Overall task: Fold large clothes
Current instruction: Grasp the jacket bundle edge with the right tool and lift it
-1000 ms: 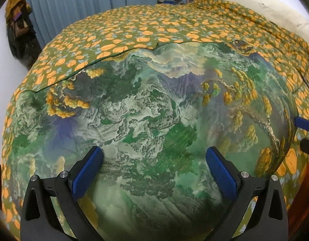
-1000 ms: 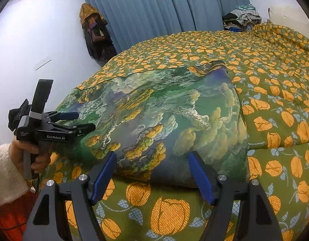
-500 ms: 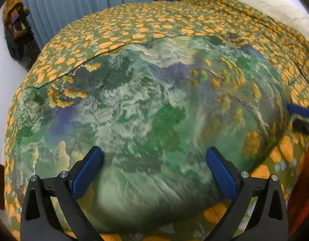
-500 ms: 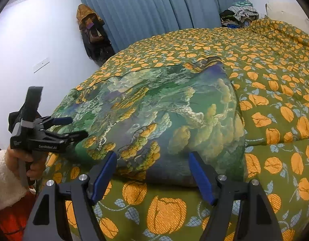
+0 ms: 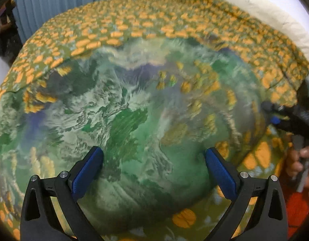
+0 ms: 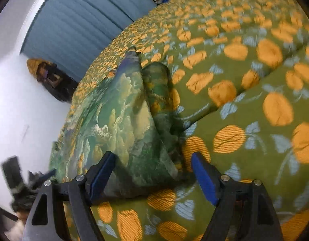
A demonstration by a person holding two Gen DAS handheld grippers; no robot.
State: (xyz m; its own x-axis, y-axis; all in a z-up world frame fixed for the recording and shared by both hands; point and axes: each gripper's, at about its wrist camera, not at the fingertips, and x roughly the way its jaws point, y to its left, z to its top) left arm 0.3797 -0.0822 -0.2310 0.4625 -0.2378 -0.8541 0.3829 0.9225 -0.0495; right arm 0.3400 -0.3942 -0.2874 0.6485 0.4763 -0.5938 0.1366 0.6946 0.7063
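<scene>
Blue curtains (image 6: 78,26) and an orange-flowered bedspread (image 6: 244,104) form the setting. Both pairs of jaws are spread wide with nothing gripped; those of the right gripper (image 6: 152,172) have just been opening around the near corner of the green printed garment (image 5: 134,120), laid flat on the bed. The left gripper (image 5: 153,164) is held above it. A corner grab seems under way; closing on the cloth is called for next.

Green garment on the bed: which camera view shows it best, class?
The left wrist view: the garment lies spread across most of the frame, nearly whole. The right wrist view shows only its near corner and folded edge, tilted and blurred, by the open right gripper.
</scene>
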